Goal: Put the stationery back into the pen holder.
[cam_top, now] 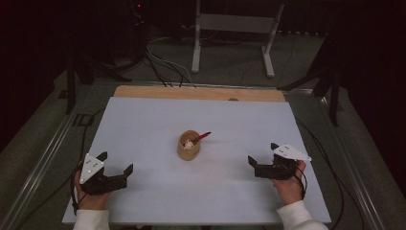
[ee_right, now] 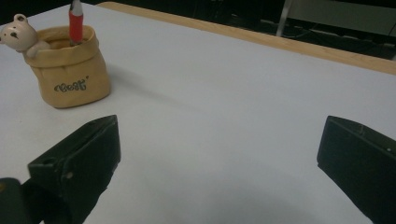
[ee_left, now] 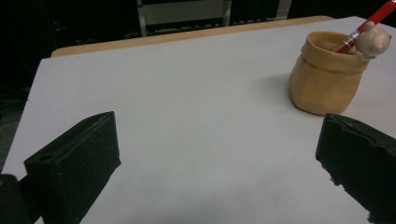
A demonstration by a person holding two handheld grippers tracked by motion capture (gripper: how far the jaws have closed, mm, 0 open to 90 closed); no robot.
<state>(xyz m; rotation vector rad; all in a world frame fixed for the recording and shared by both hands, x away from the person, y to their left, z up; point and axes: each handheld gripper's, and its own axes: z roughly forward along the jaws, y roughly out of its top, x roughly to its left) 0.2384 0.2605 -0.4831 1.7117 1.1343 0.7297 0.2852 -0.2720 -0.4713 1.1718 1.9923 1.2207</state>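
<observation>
A tan sack-shaped pot (cam_top: 188, 145) stands near the middle of the white table (cam_top: 143, 120). A red pen (cam_top: 203, 136) leans out of it and a small bear figure (cam_top: 189, 143) peeks over its rim. My left gripper (cam_top: 115, 163) rests at the front left of the table, open, nothing between its jaws. My right gripper (cam_top: 262, 153) rests at the front right, open as well. The left gripper view has the pot (ee_left: 324, 74) at upper right with the pen (ee_left: 369, 25) and bear (ee_left: 372, 39). The right gripper view has the pot (ee_right: 70, 70) at upper left, with the bear (ee_right: 17, 33) and pen (ee_right: 75, 18).
A wooden strip (cam_top: 198, 93) edges the table's far side. Behind it stands a white metal frame (cam_top: 232, 33), with cables (cam_top: 163, 67) on the floor. Dark stands flank the table on both sides.
</observation>
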